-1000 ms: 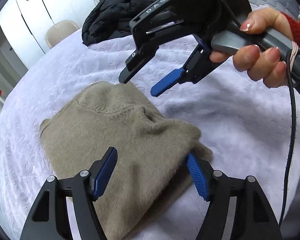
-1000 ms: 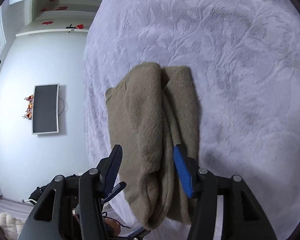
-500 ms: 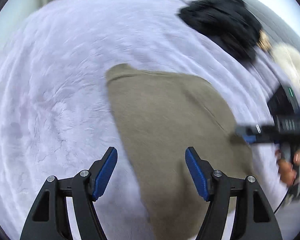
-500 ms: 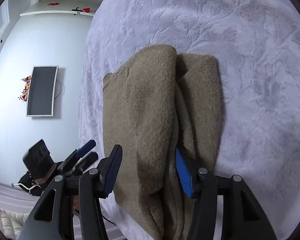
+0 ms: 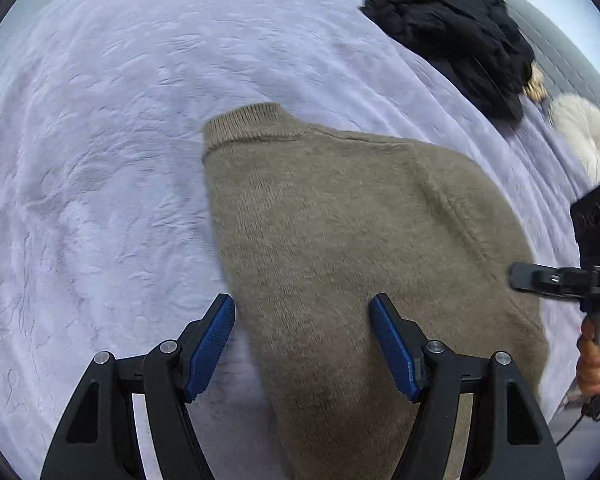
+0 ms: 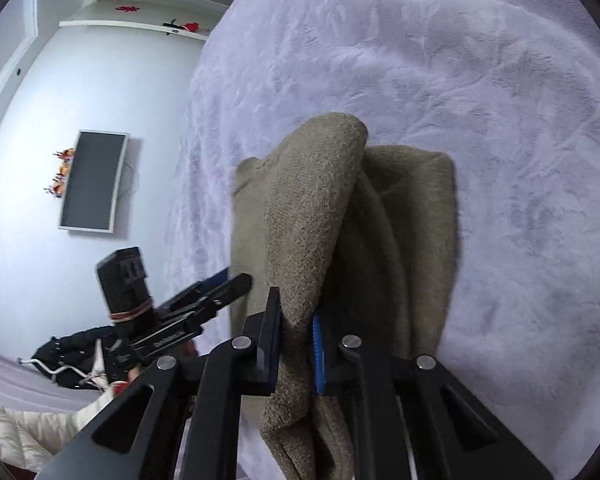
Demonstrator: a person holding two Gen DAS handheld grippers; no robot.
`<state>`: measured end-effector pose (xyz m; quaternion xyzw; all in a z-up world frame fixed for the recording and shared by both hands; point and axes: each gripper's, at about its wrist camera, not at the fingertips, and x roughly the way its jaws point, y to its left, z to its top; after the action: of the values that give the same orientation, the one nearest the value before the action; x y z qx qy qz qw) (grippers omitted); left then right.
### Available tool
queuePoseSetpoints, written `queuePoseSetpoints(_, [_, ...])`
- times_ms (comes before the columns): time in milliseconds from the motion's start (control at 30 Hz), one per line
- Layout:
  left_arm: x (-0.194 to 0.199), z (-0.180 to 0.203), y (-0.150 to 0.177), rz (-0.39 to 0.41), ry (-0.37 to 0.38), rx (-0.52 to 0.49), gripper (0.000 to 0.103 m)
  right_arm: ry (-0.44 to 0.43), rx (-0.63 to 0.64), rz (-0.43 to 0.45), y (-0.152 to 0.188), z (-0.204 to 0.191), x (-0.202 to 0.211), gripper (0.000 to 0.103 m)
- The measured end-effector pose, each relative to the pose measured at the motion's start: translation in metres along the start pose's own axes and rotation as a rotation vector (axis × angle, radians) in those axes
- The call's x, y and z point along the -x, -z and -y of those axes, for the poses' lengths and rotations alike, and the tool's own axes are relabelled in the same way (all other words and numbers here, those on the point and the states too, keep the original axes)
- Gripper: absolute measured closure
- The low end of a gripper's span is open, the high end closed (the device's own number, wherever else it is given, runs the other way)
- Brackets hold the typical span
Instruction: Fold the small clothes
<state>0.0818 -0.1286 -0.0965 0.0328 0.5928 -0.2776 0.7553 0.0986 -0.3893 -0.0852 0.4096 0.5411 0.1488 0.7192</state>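
A small tan knitted sweater (image 5: 340,232) lies folded on the lilac bedspread (image 5: 100,160), its ribbed collar at the far end. My left gripper (image 5: 302,344) is open and hovers over the sweater's near left edge. My right gripper (image 6: 296,344) is shut on a fold of the sweater (image 6: 312,208), which it holds raised off the bedspread (image 6: 500,120). The right gripper also shows at the right edge of the left wrist view (image 5: 560,280), and the left gripper at the left of the right wrist view (image 6: 204,292).
A black jacket (image 5: 460,36) lies in a heap at the far right of the bed, with a cream fluffy item (image 5: 584,136) beside it. A wall screen (image 6: 92,184) hangs beyond the bed's edge.
My right gripper has closed on a fold of the sweater and lifted it. My left gripper has swung round to the sweater's left side and stays open.
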Motion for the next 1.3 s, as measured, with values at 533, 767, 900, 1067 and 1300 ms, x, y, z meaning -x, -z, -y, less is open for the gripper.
queuePoseSetpoints(533, [0.050, 0.021, 0.041, -0.012, -0.039, -0.124, 0.029, 0.032, -0.043, 0.048, 0.052, -0.007, 0.035, 0.075])
queuePoseSetpoints(767, [0.023, 0.025, 0.087, -0.097, -0.079, -0.083, 0.029, 0.157, 0.034, -0.032, 0.081, -0.026, -0.005, 0.078])
queuePoseSetpoints(900, [0.012, 0.015, 0.102, -0.119, -0.068, -0.038, 0.029, 0.221, -0.068, -0.023, 0.095, 0.017, -0.020, 0.103])
queuePoseSetpoints(1067, [0.016, 0.010, 0.106, -0.125, -0.047, -0.017, 0.029, 0.204, -0.093, -0.003, 0.107, 0.023, -0.017, 0.103])
queuePoseSetpoints(1300, [0.034, 0.002, 0.112, -0.152, -0.060, 0.007, 0.029, 0.264, -0.060, -0.015, 0.120, 0.005, -0.027, 0.103])
